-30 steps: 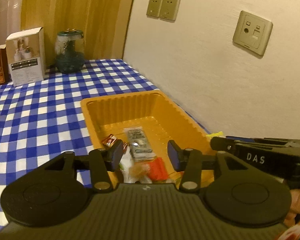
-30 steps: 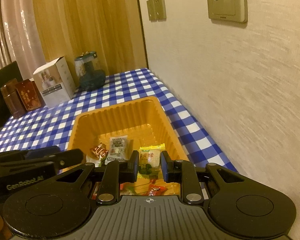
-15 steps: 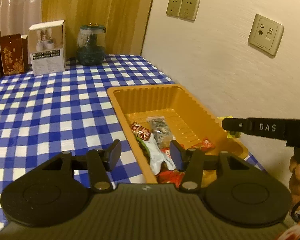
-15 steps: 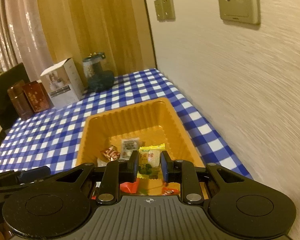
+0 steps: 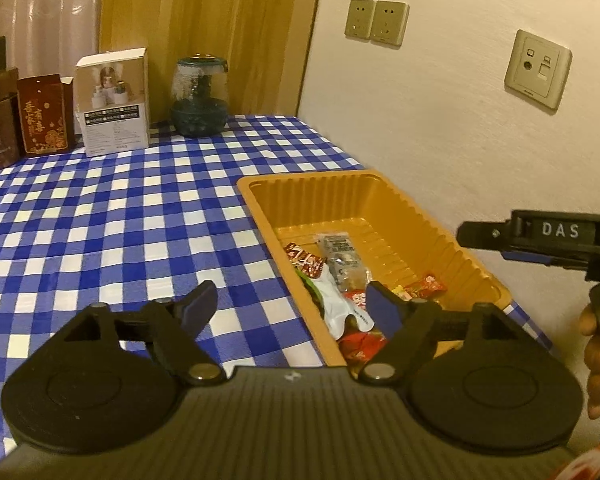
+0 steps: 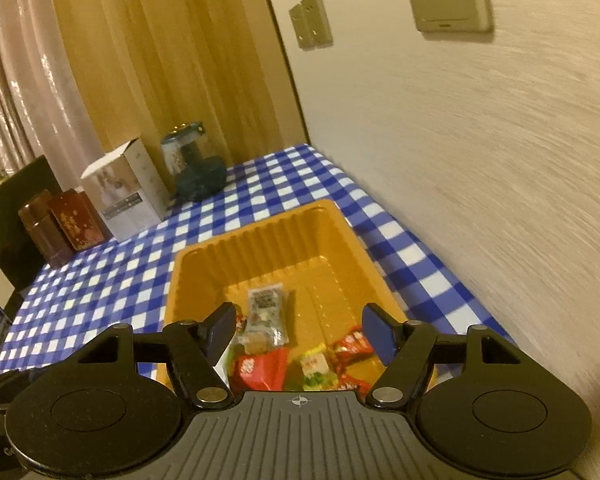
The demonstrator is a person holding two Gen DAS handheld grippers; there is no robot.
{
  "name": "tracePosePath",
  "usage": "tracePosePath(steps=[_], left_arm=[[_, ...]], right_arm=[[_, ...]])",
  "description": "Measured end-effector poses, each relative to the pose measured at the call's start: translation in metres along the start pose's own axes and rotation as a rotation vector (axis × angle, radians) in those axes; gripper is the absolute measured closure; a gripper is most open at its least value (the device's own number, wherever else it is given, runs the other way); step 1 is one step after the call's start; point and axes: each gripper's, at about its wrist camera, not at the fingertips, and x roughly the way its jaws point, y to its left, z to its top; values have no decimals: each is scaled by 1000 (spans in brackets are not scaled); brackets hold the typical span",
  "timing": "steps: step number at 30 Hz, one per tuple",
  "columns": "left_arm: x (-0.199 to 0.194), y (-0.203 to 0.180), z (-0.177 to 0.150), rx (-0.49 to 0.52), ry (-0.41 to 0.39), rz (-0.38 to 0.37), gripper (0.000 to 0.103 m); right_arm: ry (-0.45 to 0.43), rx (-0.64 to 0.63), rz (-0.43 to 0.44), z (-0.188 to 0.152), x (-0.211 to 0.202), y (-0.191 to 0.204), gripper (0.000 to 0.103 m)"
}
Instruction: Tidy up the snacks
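Both hand-held grippers, left (image 5: 290,306) and right (image 6: 298,330), gape wide and empty above the snack-filled orange tray (image 6: 260,240)

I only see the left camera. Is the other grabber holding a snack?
Observer: No. The right gripper is open, with nothing between its fingers.
Child: Where is it pointing?
Observer: At the near end of the orange tray, over the snack pile.
Child: Is there a yellow snack in there?
Observer: Yes, a yellow-green packet lies between red wrappers.
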Motion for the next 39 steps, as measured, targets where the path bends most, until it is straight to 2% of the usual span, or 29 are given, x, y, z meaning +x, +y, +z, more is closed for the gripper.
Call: tracePosePath(steps=[3, 11, 21, 34, 39], left_arm=[[-8, 0, -2, -7, -6, 11, 11], [-36, -4, -6, -30, 11, 29, 0], [-83, 1, -23, -49, 40, 54, 0], [-139, 27, -36, -91, 67, 156, 0], [-157, 29, -39, -88, 66, 168, 0]], right_arm=[[9, 20, -19, -3, -8, -4, 33], [20, 33, -47, -10, -41, -1, 33], [62, -15, -56, -27, -82, 17, 33], [68, -103, -37, -58, -127, 64, 33], [76, -133, -43, -72, -141, 77, 33]])
